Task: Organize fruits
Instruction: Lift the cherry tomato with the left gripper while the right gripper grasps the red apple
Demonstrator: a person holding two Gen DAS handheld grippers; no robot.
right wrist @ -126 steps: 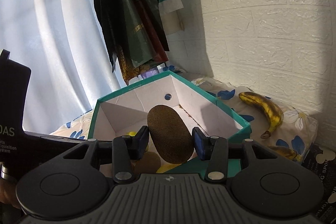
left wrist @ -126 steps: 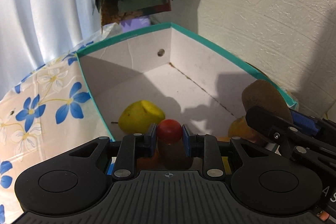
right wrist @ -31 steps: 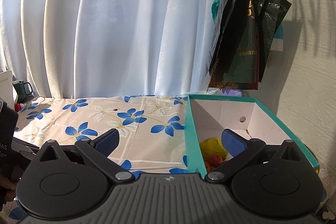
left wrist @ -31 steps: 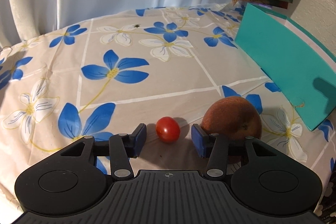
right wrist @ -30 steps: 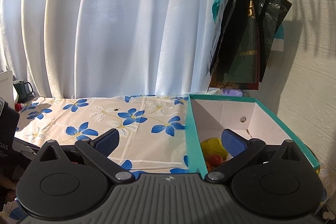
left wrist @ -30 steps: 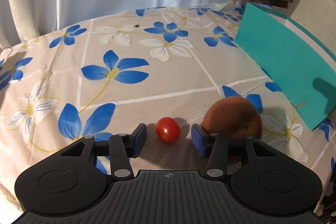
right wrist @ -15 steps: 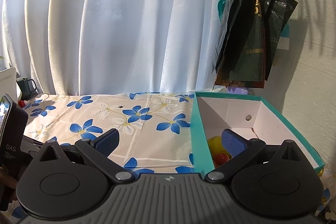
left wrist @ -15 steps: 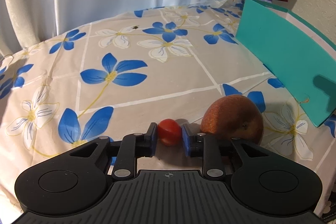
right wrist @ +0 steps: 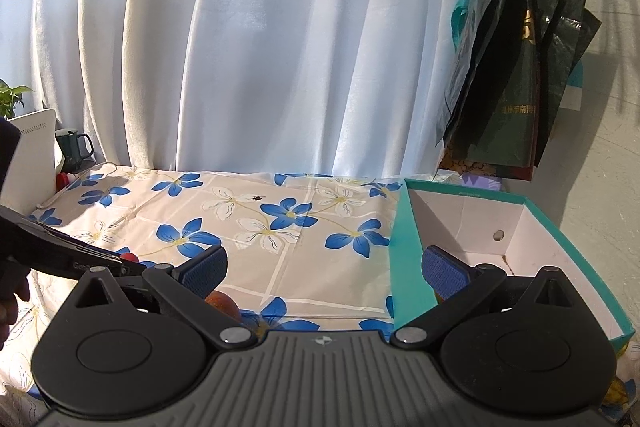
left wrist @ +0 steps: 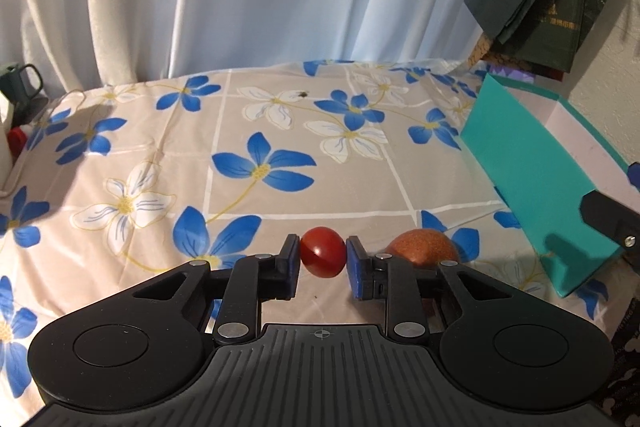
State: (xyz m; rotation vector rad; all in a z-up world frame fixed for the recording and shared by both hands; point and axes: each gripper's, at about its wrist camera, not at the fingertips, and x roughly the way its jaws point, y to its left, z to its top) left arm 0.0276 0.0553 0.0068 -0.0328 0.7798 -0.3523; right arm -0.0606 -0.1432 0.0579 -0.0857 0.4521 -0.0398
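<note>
Gripping a cherry tomato (left wrist: pixel 322 257) in my left claw (left wrist: pixel 322 265).
I'm holding my right claw (right wrist: pixel 324 265) spread wide and unloaded; a brown fruit (left wrist: pixel 422 247) is sitting just right of the left claw, teal box (right wrist: pixel 408 259) farther right.

Home room: white curtains (right wrist: pixel 240 47) hanging behind, flowered cloth (left wrist: pixel 280 155) covering surface, bags (right wrist: pixel 516 75) hanging on wall, mug (right wrist: pixel 74 143) sitting aside.

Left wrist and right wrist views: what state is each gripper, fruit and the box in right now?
left gripper: shut on the cherry tomato.
cherry tomato: pinched between the fingers, lifted off the tablecloth.
brown fruit: resting on the tablecloth, untouched.
right gripper: open, holding nothing.
teal box: open-topped, upright on the tablecloth.
</note>
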